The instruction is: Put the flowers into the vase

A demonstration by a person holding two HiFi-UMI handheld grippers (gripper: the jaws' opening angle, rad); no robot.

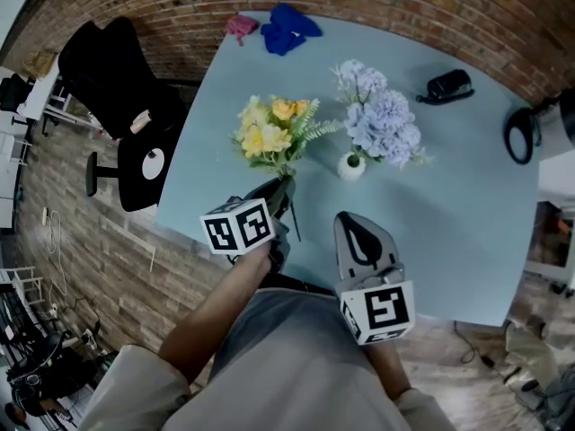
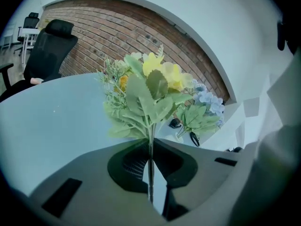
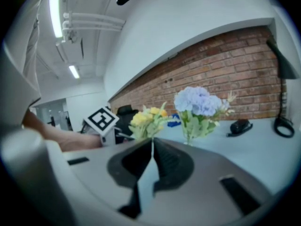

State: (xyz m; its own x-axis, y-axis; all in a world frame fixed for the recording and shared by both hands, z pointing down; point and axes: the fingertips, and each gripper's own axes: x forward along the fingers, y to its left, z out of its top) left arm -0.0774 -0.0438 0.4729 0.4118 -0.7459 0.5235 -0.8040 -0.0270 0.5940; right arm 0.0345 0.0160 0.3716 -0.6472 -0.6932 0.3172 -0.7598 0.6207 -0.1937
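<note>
Judging by how things lie, the job is about half done. Left of the vase [image 1: 351, 166], the yellow bunch [image 1: 274, 133] looks lifted clear of the counter [image 1: 467, 241]. Its thin stem is pinched between the nearly closed jaws of the left gripper [image 1: 282, 194], and the blooms stand upright above them. In the vase itself, small and white, the blue-lilac bunch [image 1: 382, 119] is already seated, spreading up and to the right. Just below the vase, toward the person, the right gripper [image 1: 359, 232] has its jaws pressed together with nothing between them. What is left, I would say, is to carry the yellow stem across to the vase mouth and slide it in beside the blue stems. The opening looks narrow and partly taken.

The counter is pale blue, smooth and matte. Far left of the vase, off the counter, a black office chair [image 1: 108, 79] stands on a wood-plank floor [image 1: 90, 241]. Behind the vase, at the far edge, lie a pink cloth [image 1: 241, 27] and a blue cloth [image 1: 287, 30]. Right of the vase sits a small black device [image 1: 447, 86]. Further right is a black loop [image 1: 519, 135]; I cannot tell what it belongs to. A brick wall [image 1: 404, 7] runs behind everything.
</note>
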